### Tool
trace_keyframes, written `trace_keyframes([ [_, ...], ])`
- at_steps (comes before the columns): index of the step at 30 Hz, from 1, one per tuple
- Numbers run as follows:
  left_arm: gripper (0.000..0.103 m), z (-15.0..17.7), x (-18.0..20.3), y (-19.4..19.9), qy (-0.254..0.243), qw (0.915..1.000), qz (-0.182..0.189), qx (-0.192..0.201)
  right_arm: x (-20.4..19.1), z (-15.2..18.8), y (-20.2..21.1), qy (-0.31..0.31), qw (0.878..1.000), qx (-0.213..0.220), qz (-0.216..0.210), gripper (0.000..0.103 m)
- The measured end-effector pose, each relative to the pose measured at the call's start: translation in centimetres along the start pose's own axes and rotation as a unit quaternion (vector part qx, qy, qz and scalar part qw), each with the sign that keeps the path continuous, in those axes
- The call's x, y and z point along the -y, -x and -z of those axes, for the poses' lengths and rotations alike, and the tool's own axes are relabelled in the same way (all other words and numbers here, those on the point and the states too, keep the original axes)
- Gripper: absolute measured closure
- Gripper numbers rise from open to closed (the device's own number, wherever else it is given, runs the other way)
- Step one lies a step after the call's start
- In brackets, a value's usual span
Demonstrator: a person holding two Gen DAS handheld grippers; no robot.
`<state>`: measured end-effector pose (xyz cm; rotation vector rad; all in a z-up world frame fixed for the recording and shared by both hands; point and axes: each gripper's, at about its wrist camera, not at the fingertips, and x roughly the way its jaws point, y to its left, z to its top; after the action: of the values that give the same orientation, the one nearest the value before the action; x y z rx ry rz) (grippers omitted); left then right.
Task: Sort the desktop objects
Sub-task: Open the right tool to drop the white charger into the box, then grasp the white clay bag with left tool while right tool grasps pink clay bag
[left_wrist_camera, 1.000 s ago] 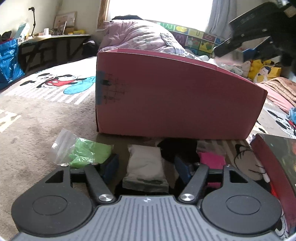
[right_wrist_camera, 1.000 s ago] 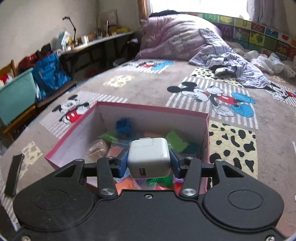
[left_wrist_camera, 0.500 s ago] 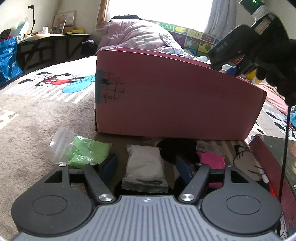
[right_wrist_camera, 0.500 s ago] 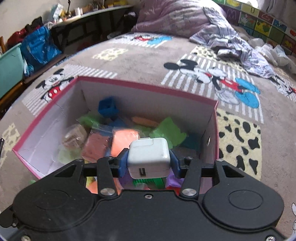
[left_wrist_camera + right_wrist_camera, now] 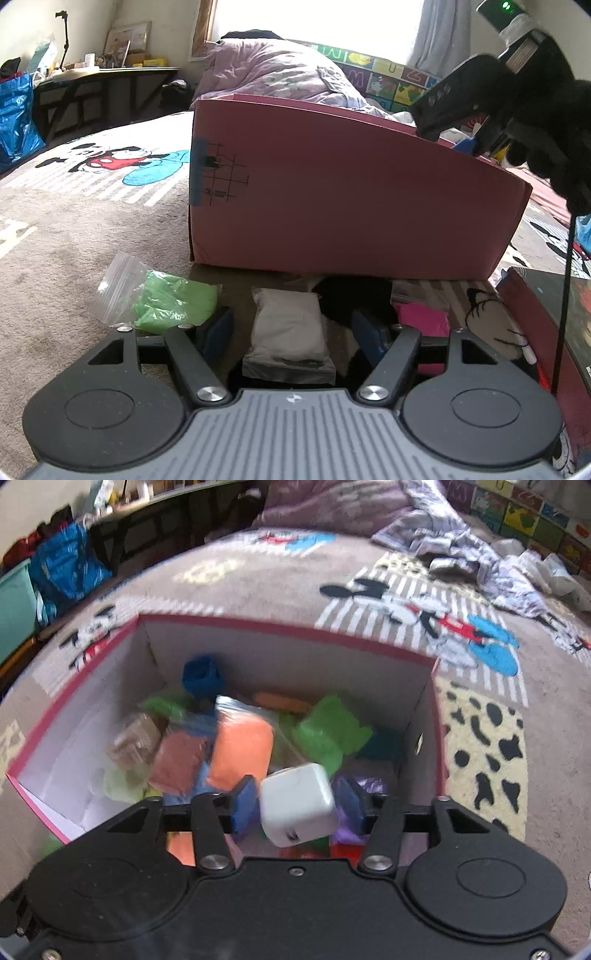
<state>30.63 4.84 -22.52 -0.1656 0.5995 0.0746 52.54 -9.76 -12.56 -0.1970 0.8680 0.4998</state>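
**Charger released over the box**

Right gripper (image 5: 299, 808) hangs over the pink box (image 5: 284, 627), jaws opening; white charger cube (image 5: 298, 805) sits tilted between the pads, no longer pressed. Left gripper (image 5: 291, 332) rests low on the carpet (image 5: 55, 236), jaws apart around a grey-white bagged packet (image 5: 288, 328), not touching. Green bag (image 5: 162, 302) lies beside it.

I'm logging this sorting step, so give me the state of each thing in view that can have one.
pink box: open-topped, partly filled with bagged items.
white charger: tilted, loose between the opening jaws, over the box.
right gripper: opening, pads off the charger.
left gripper: open, around the grey bag.
grey bag: lying on the carpet, ungripped.
green bag: lying on the carpet.
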Motion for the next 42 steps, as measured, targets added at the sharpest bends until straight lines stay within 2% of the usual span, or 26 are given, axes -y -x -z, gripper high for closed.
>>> trace_keyframes([
  [10, 0.033, 0.0, -0.3, 0.1, 0.005, 1.0, 0.005, 0.001, -0.3, 1.8, 5.0, -0.005, 0.998, 0.066, -0.019, 0.042],
  [18, 0.033, -0.1, -0.6, 0.1, 0.013, 0.9999, 0.009, 0.004, -1.9, 7.0, 9.1, -0.018, 0.99, 0.129, -0.047, 0.041],
  [22, 0.033, -0.1, -0.5, 0.0, 0.008, 0.9999, 0.006, 0.004, -2.4, 9.7, 9.6, -0.032, 0.989, 0.134, -0.062, 0.041],
  [30, 0.033, -0.1, -0.5, 0.3, 0.008, 0.9999, 0.002, 0.009, -3.6, 13.6, 6.8, -0.047, 0.992, 0.096, -0.066, 0.041],
  [34, 0.042, -0.2, -0.3, 0.4, -0.002, 1.0, -0.005, 0.005, -4.5, 15.0, 5.1, -0.06, 0.992, 0.088, -0.065, 0.041],
  [36, 0.054, -0.2, -0.3, 0.4, -0.008, 0.9999, -0.008, 0.0, -4.5, 15.5, 4.7, -0.075, 0.991, 0.088, -0.067, 0.041],
  [38, 0.062, -0.2, -0.3, 0.6, -0.015, 0.9998, -0.01, -0.002, -4.6, 15.9, 4.3, -0.086, 0.99, 0.091, -0.068, 0.041],
  [42, 0.066, -0.3, -0.1, 1.0, -0.028, 0.9996, -0.005, -0.008, -4.7, 16.5, 4.1, -0.093, 0.988, 0.101, -0.067, 0.041],
])
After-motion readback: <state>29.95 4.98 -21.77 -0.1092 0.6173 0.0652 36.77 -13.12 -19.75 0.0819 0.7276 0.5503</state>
